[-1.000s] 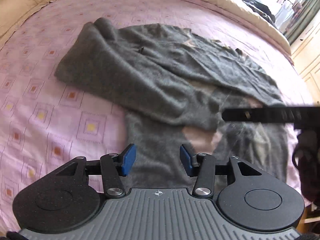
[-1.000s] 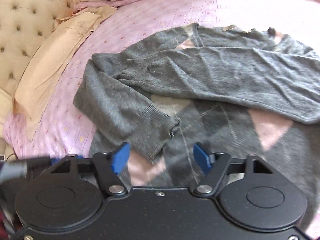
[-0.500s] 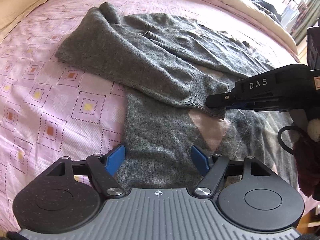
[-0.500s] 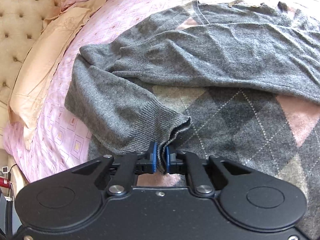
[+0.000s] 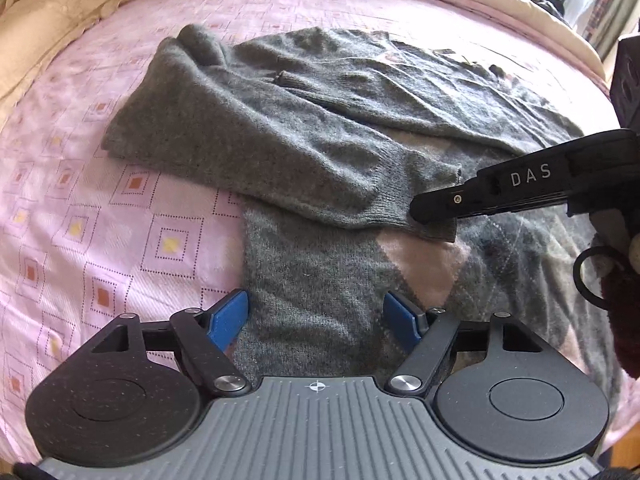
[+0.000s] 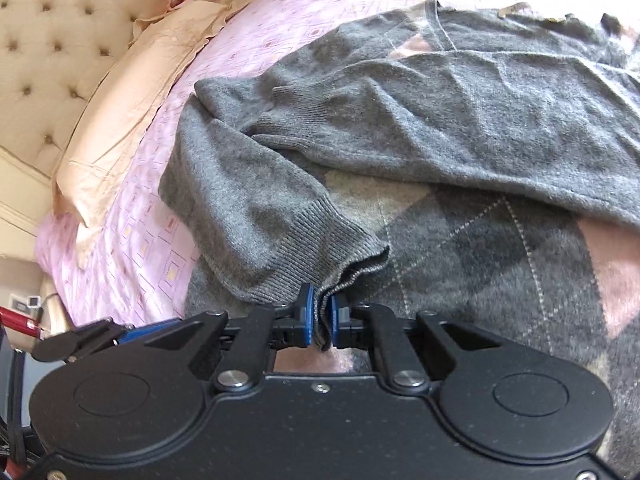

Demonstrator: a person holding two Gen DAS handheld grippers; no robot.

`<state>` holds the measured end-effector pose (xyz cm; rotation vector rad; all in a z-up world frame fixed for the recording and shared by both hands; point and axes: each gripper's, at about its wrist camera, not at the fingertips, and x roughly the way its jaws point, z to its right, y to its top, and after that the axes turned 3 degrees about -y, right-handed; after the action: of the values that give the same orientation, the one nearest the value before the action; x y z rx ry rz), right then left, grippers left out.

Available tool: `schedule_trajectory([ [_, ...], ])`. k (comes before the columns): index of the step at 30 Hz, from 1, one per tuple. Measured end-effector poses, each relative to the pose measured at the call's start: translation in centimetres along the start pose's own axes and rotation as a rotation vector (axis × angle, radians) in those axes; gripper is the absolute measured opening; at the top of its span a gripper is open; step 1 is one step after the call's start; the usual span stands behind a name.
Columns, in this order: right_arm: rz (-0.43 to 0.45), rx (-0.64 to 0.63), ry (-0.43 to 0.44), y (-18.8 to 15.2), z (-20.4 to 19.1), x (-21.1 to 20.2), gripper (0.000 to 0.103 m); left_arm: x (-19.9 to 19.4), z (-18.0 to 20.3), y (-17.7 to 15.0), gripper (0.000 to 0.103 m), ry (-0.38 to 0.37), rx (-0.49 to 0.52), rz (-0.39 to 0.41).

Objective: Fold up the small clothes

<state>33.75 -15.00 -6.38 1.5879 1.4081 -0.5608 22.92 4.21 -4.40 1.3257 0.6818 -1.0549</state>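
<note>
Both tongs hang over a grey sweater (image 5: 320,148) spread on a pink patterned bedspread (image 5: 80,216). Right tongs (image 6: 321,316), at the lower middle of the right wrist view, have just closed and now pinch the ribbed cuff (image 6: 320,240) of one sleeve between their blue pads (image 6: 306,312), the knit bunched in the narrow gap. That sleeve lies folded across the sweater's body, running from the upper left of the frame down to the grip. In the left wrist view the same tongs (image 5: 432,212) come in from the right edge, their black tip on the cuff (image 5: 400,208) at centre right. Left tongs (image 5: 316,316) stand wide apart at the bottom of that view, their opening having just widened, with nothing gripped; the blue pads (image 5: 228,316) straddle the lower part of the sweater, the left pad near its edge beside the bedspread. Pink and dark diamonds pattern the sweater's front. A beige pillow (image 6: 132,100) lies at the upper left, against a tufted headboard (image 6: 52,40).
</note>
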Motion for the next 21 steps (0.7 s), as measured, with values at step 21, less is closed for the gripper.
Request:
schedule_trajectory([
  [21,0.106,0.003,-0.116,11.8,-5.2,-17.2,0.010,-5.7,0.1,7.4,0.073,0.208,-0.232,-0.121],
])
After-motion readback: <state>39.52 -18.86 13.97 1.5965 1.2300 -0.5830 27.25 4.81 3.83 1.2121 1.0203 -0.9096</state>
